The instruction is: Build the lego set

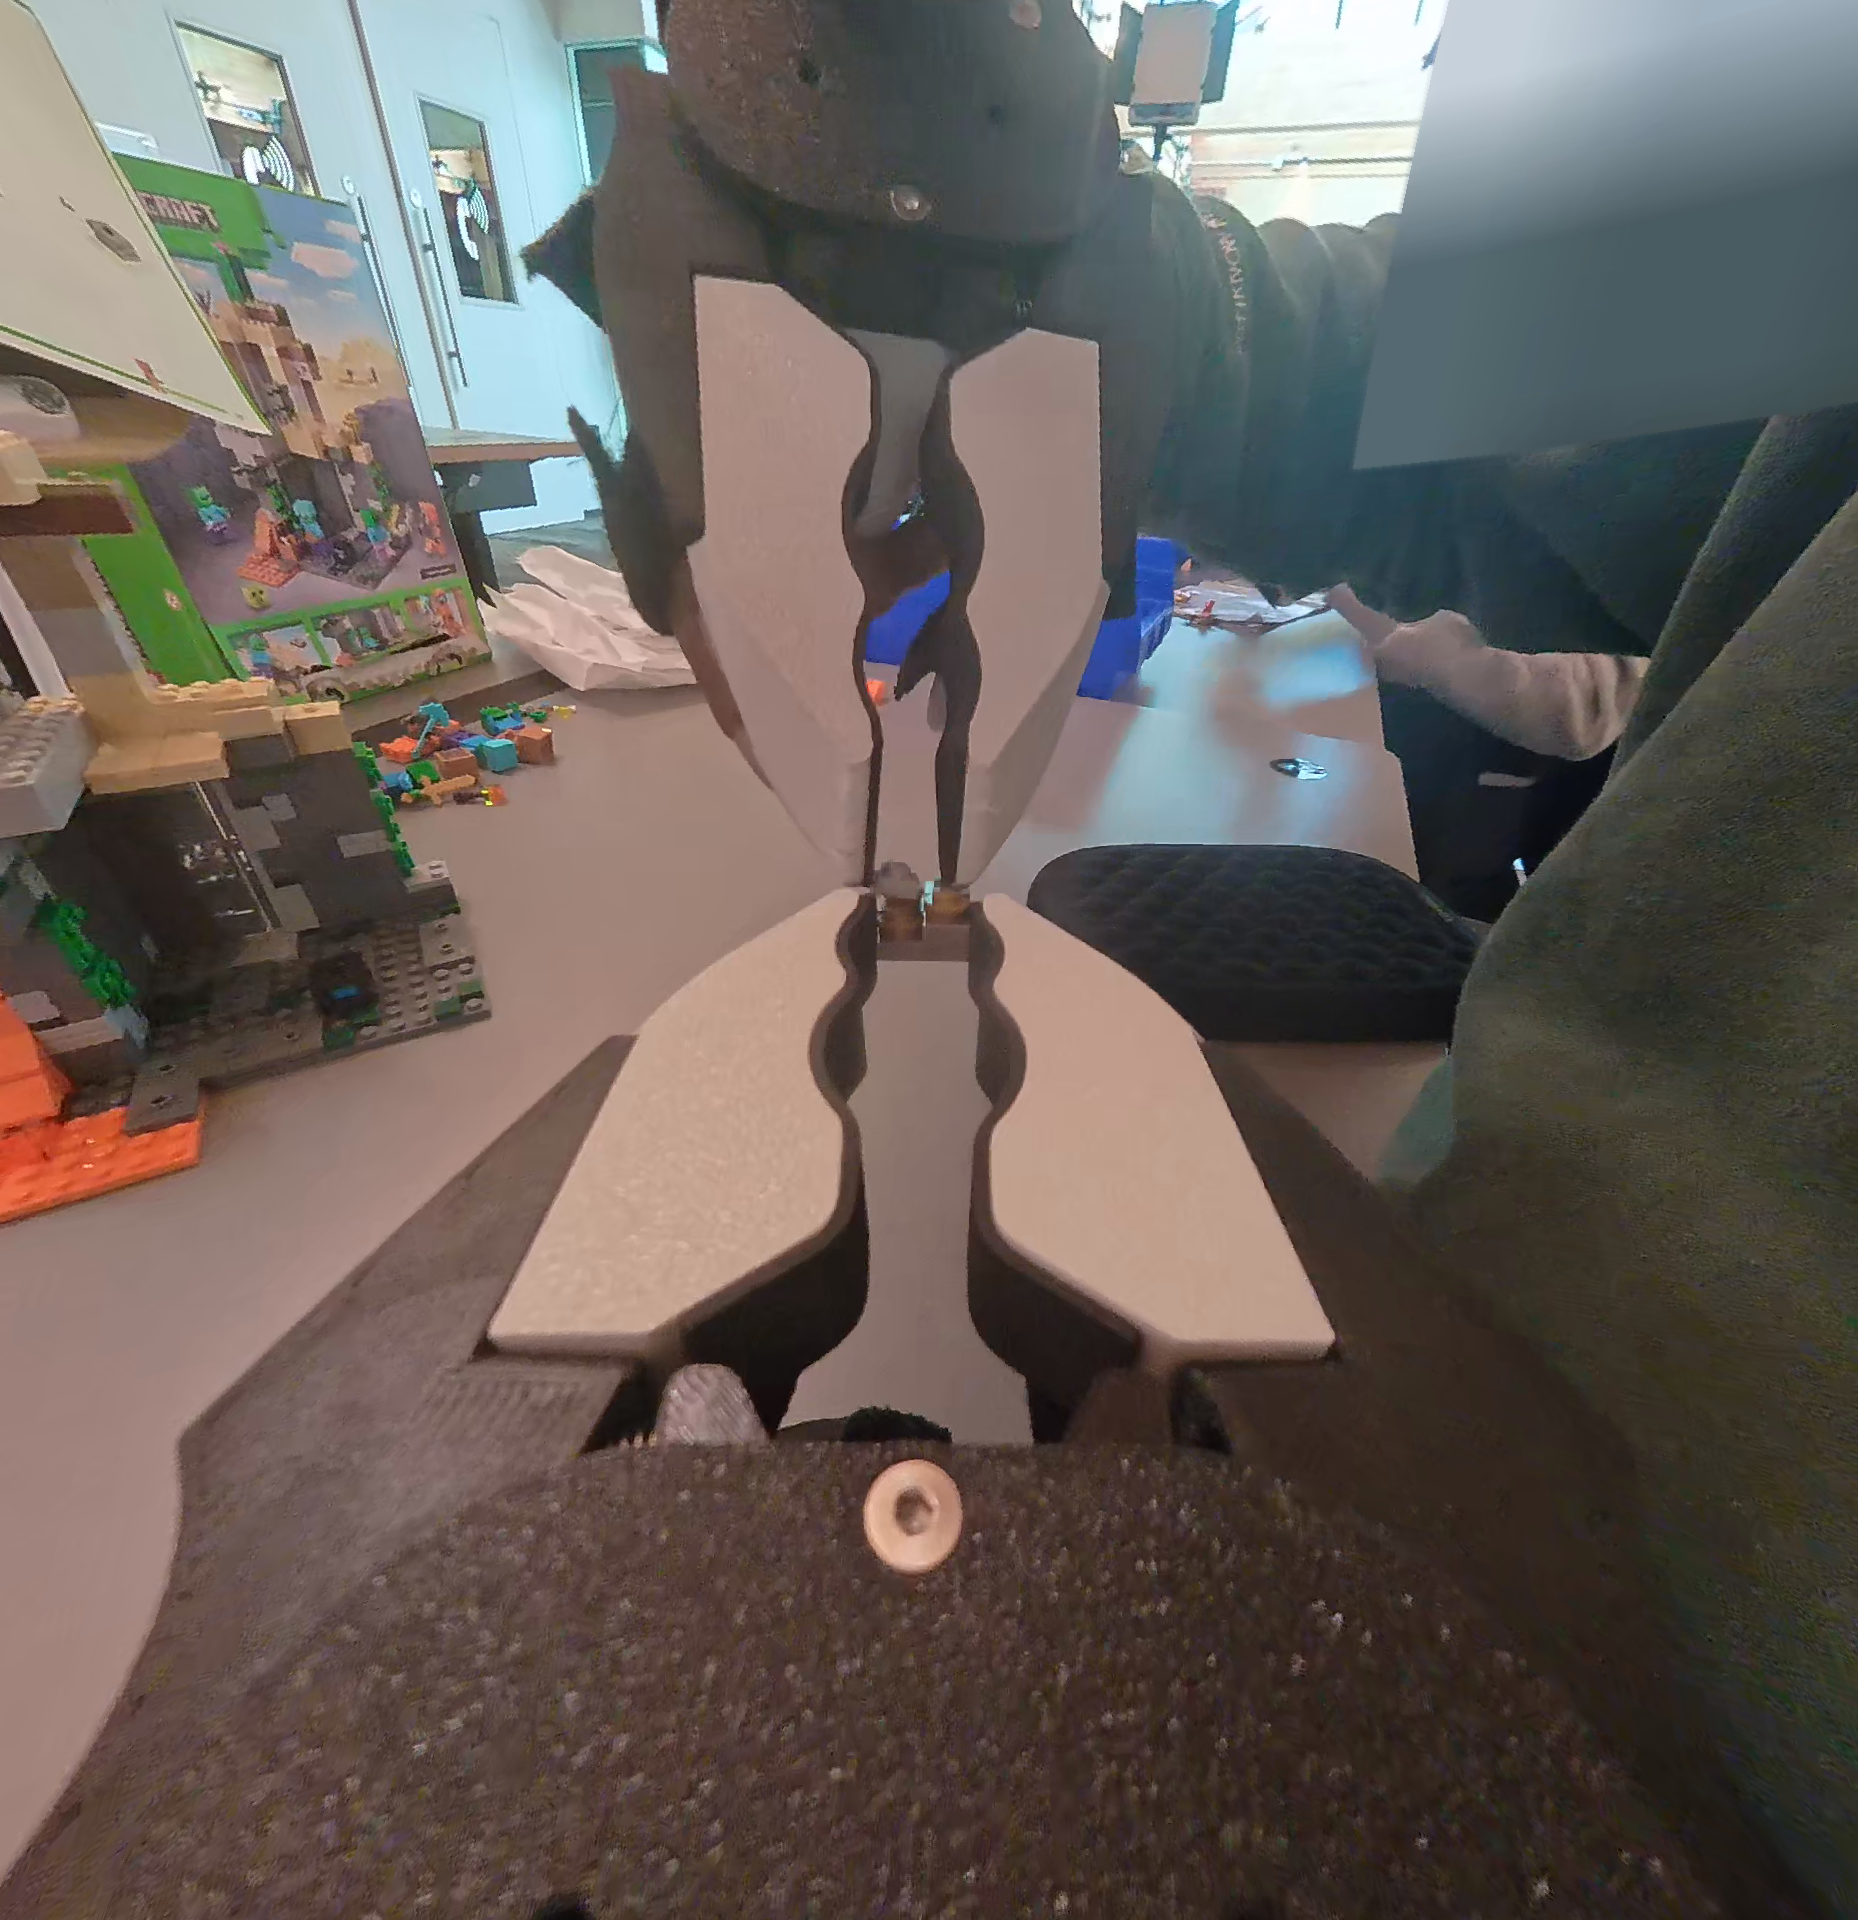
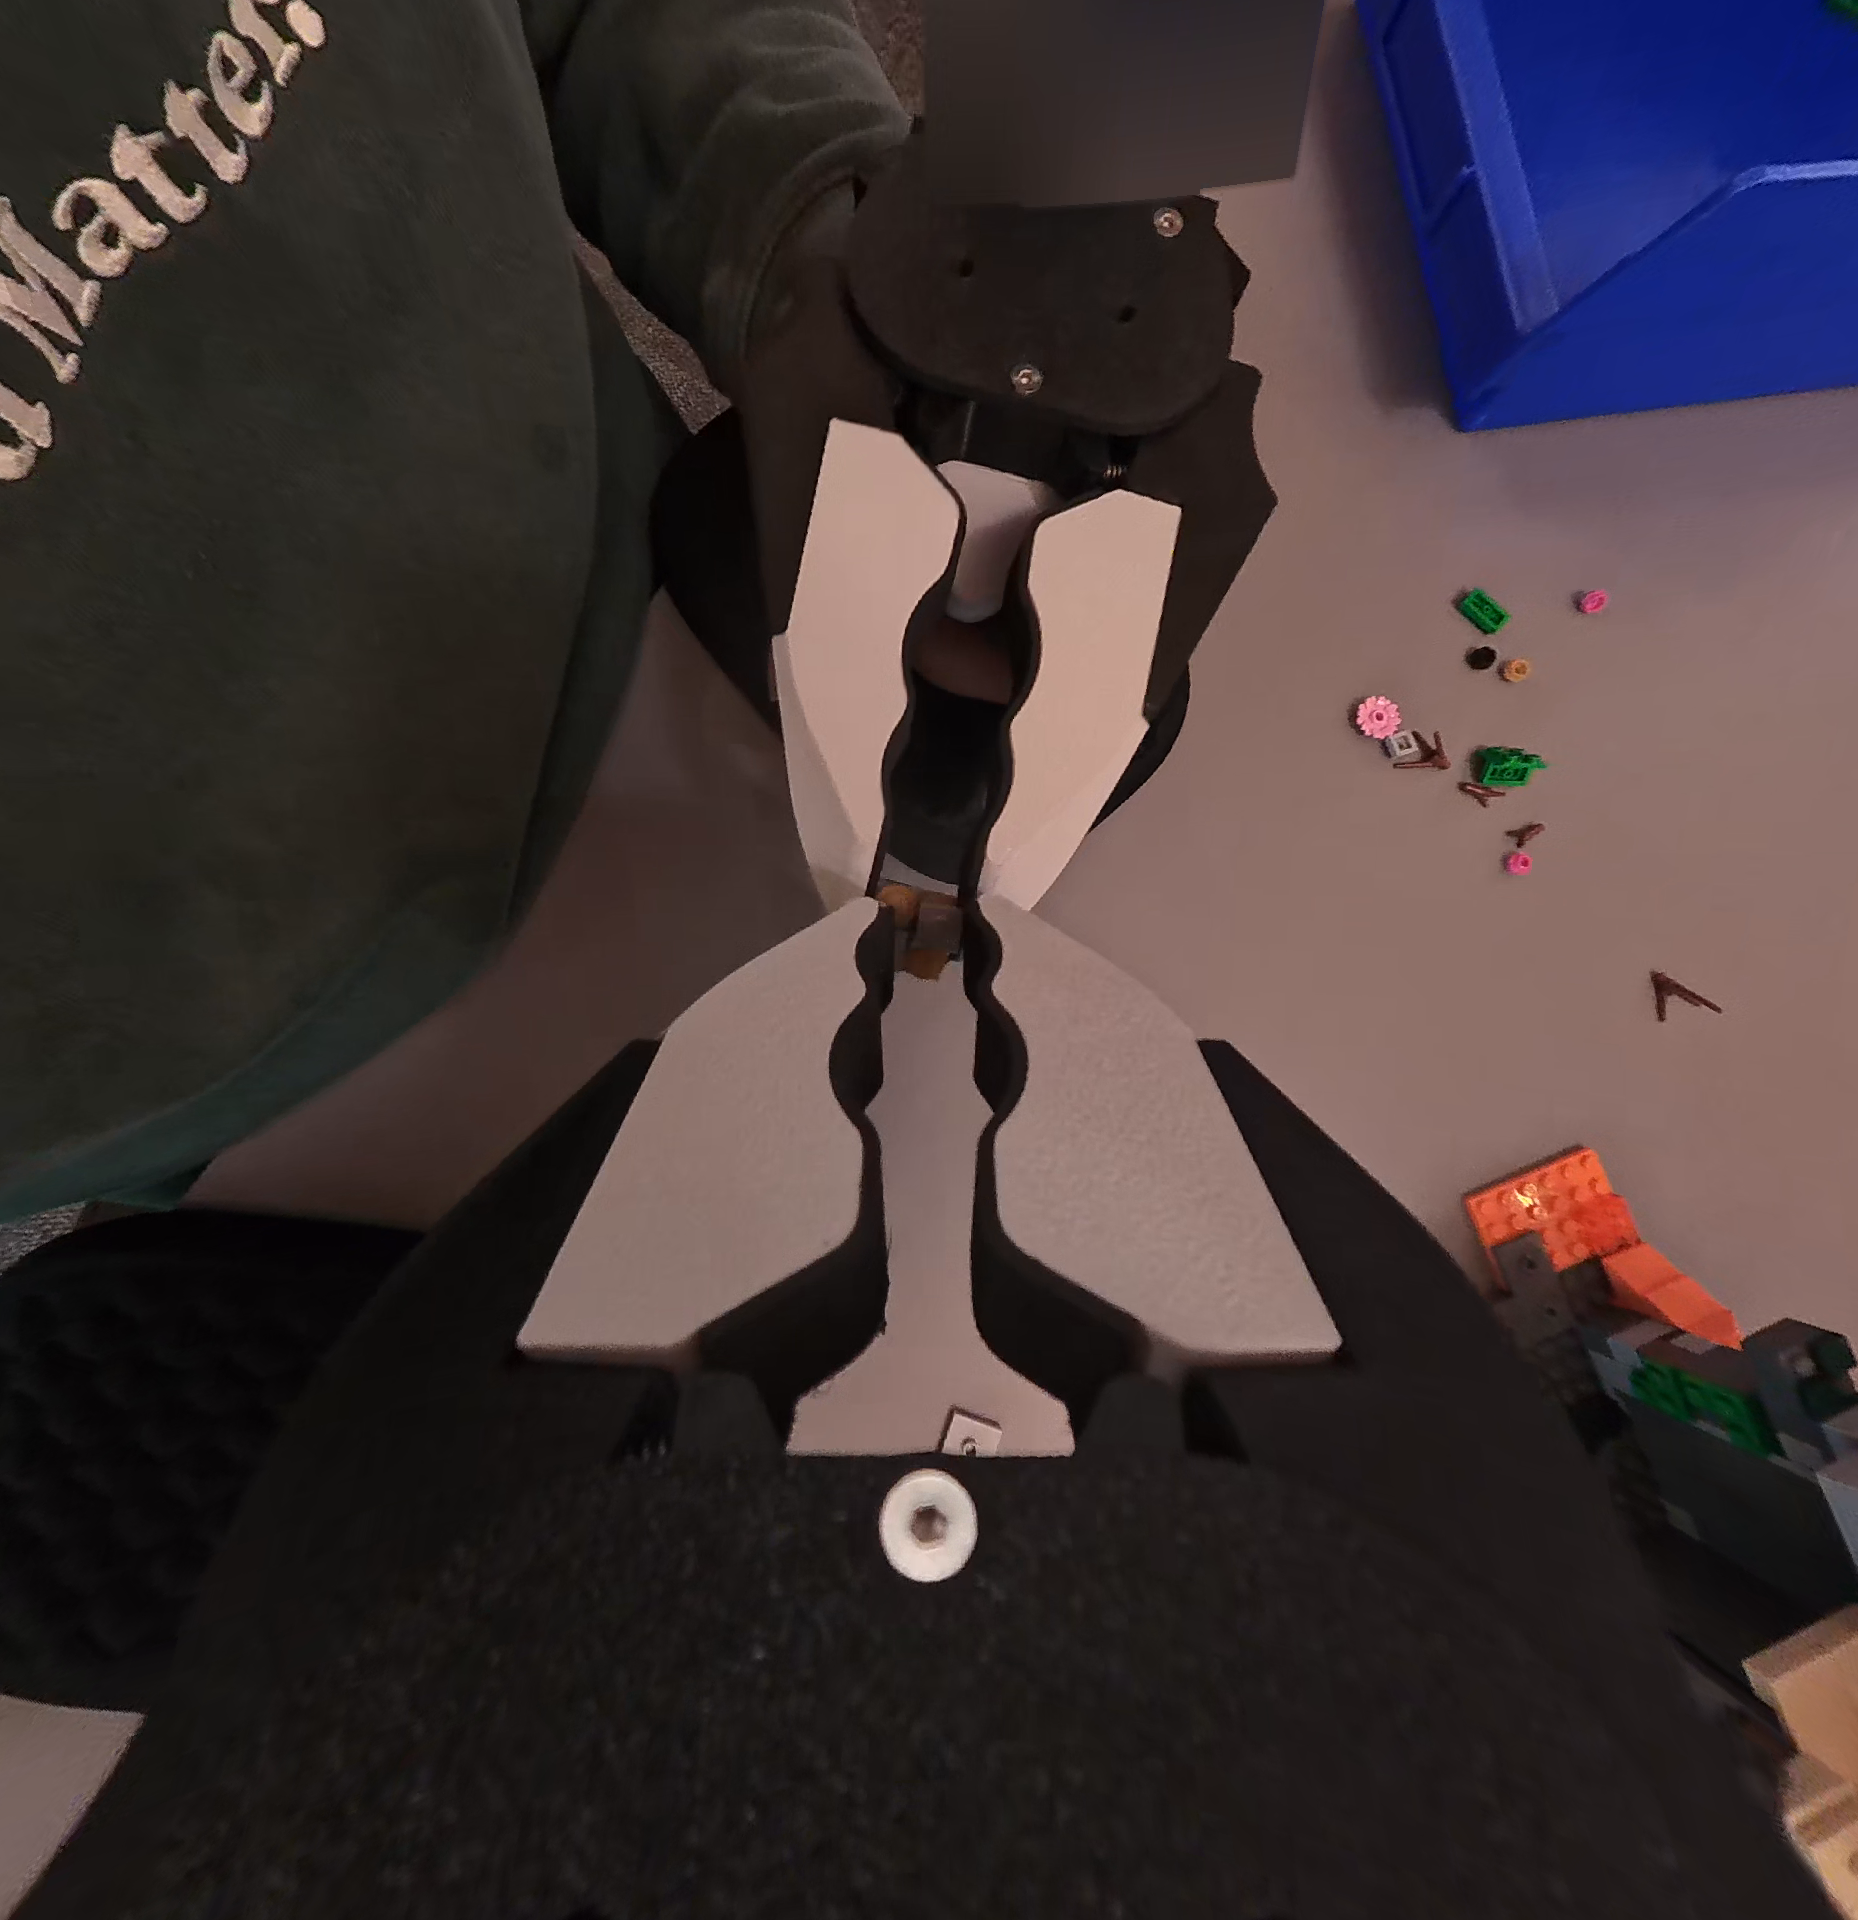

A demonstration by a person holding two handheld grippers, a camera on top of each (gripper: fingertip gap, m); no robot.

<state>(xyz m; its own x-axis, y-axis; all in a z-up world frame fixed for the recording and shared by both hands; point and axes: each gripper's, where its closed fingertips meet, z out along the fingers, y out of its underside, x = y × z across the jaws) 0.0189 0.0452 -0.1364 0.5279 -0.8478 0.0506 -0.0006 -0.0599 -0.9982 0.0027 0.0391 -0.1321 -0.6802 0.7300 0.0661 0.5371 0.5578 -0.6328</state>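
Tip to tip above the grey table [image 1: 229, 1299], the left gripper [image 1: 922, 912] and right gripper [image 1: 909, 868] each clenched a tiny brown-and-grey lego piece [image 1: 917, 906]. Mating step; next needed aligned, firm squeezing.

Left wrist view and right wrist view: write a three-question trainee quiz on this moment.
1. True or false: the left hand-held gripper and the right hand-held gripper meet tip to tip on a small brown-and-grey piece.
2. What colour is the bin? A red, B blue, C yellow.
3. The orange base plate belongs to the partly built ____.

Key: 1 true; 2 B; 3 model.
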